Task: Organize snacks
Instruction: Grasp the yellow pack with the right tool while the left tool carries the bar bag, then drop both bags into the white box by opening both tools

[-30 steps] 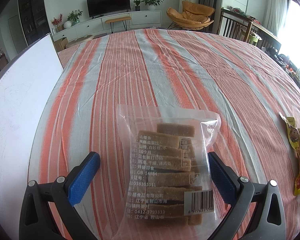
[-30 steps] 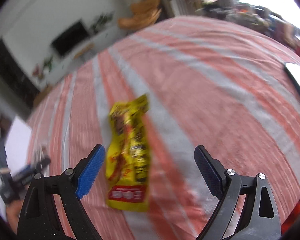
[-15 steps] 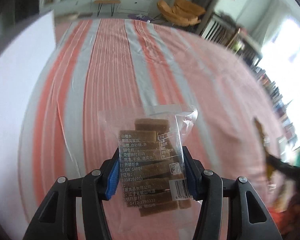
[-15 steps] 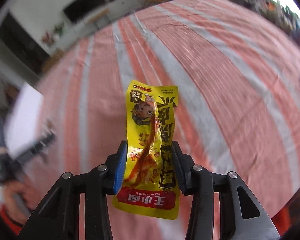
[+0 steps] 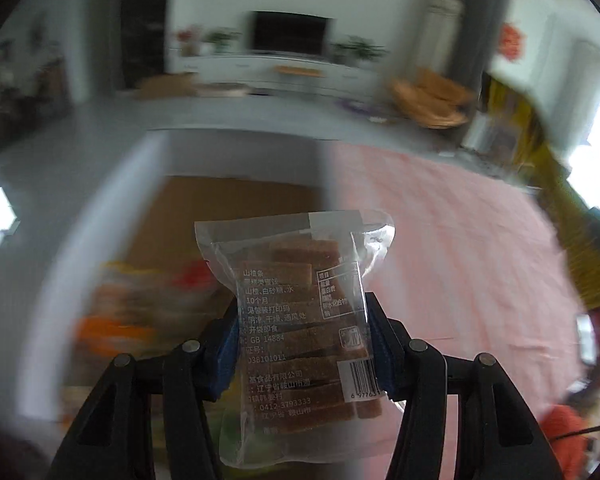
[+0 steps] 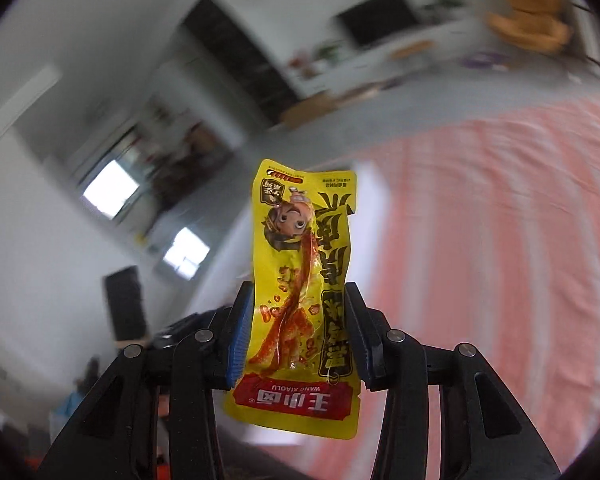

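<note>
My left gripper [image 5: 300,340] is shut on a clear bag of brown snack bars [image 5: 300,320] and holds it in the air over the edge of a white-walled box [image 5: 112,200] with a brown cardboard floor. Blurred snack packs [image 5: 132,304] lie inside that box. My right gripper [image 6: 298,336] is shut on a yellow snack packet [image 6: 304,280] with a cartoon face, lifted off the table. The same yellow packet shows blurred at the right edge of the left wrist view [image 5: 580,232].
The striped orange and grey tablecloth [image 5: 460,260] lies to the right of the box; it also shows in the right wrist view [image 6: 500,240]. The white box wall [image 6: 364,200] stands behind the yellow packet. The living room behind is blurred.
Both grippers closed on their packs a second ago and have since lifted them off the table and swung left toward the white box. Both views are now motion-blurred.
</note>
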`<control>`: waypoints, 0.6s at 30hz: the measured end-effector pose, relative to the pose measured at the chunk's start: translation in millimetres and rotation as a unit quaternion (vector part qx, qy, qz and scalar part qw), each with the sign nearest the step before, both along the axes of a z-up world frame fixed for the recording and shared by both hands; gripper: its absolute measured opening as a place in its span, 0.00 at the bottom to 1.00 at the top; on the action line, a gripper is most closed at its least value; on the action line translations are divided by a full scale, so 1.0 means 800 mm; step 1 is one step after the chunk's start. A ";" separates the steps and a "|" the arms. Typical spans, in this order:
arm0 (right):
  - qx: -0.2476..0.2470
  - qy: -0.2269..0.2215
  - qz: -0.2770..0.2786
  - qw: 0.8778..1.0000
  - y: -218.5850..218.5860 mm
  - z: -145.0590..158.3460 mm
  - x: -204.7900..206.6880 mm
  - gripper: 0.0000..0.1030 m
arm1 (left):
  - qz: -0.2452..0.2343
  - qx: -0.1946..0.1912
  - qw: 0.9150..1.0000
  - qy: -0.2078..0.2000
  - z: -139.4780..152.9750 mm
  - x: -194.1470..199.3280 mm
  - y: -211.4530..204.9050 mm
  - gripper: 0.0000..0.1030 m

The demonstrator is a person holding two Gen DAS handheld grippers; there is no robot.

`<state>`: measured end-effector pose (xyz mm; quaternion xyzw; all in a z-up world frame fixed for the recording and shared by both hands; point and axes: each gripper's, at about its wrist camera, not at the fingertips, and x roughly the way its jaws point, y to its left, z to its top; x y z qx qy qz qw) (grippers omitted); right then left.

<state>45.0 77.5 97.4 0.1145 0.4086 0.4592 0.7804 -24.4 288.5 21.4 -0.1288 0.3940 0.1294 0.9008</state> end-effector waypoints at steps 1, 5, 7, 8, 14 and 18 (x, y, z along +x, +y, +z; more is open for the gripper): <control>-0.002 -0.005 0.016 1.000 0.028 0.001 -0.006 0.44 | 0.026 0.019 0.999 0.014 -0.008 -0.012 0.019 0.53; -0.031 -0.015 0.053 0.998 0.135 -0.021 -0.029 0.68 | 0.090 0.022 0.995 0.034 -0.031 -0.055 0.068 0.70; -0.070 0.017 0.060 0.996 0.173 -0.051 -0.032 0.70 | 0.106 0.012 0.994 0.024 -0.033 -0.072 0.077 0.88; -0.077 0.028 0.062 0.995 0.178 -0.060 -0.031 0.70 | 0.111 0.012 0.994 0.017 -0.033 -0.078 0.078 0.88; -0.118 -0.006 0.045 0.992 0.166 -0.071 -0.030 0.70 | 0.139 0.075 0.987 0.012 -0.013 -0.102 0.060 0.88; -0.148 -0.072 0.036 0.986 0.148 -0.052 -0.051 0.70 | 0.141 0.085 0.986 -0.009 0.013 -0.104 0.040 0.98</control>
